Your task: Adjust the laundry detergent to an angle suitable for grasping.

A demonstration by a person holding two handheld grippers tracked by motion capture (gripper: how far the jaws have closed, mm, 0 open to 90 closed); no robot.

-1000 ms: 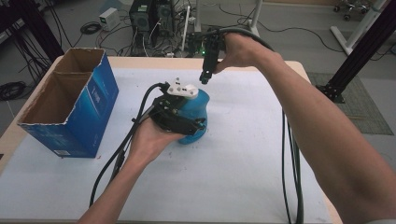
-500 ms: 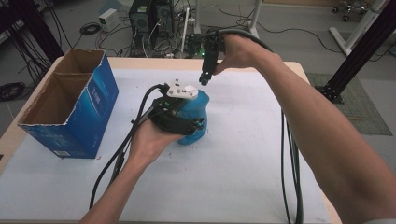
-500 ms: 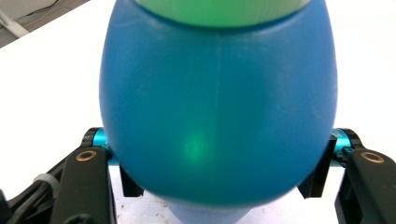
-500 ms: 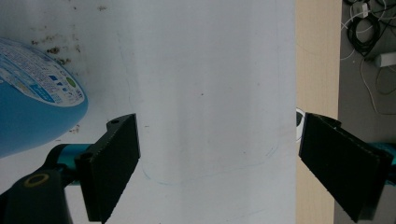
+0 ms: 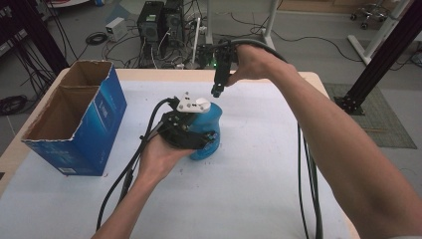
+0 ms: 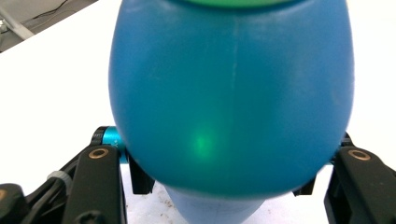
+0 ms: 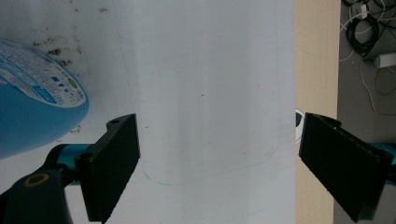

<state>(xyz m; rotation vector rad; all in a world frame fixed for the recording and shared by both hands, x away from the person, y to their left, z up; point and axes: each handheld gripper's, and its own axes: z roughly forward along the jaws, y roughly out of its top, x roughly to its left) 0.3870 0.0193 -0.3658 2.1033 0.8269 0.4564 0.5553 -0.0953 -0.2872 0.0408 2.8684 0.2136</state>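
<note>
- Left gripper (image 5: 191,133), nearest the person, has its fingers (image 6: 100,182) closed on the blue bottle's (image 5: 206,137) rounded belly; in the left gripper view the fingers sit low on each side, where the body narrows toward the base
- That hold looks risky: the wall is smooth and curved, so a harder squeeze or a tilt could let the bottle squirt out and tip onto the worktop (image 5: 259,199)
- The bottle stands mid-worktop, with a green band (image 6: 233,3) at its top in the left gripper view; whether it is sealed I cannot tell, so a fall might spill
- The left cable (image 5: 149,144) loops just beside the bottle and could drag on it if the hand swings
- Right gripper (image 5: 217,90) hangs above and just beyond the bottle, fingers (image 7: 112,163) wide open and empty; coming down off-centre it could knock the top sideways against the one-sided hold
- The box (image 5: 74,124) stands well apart to the left, an unlikely snag
</note>
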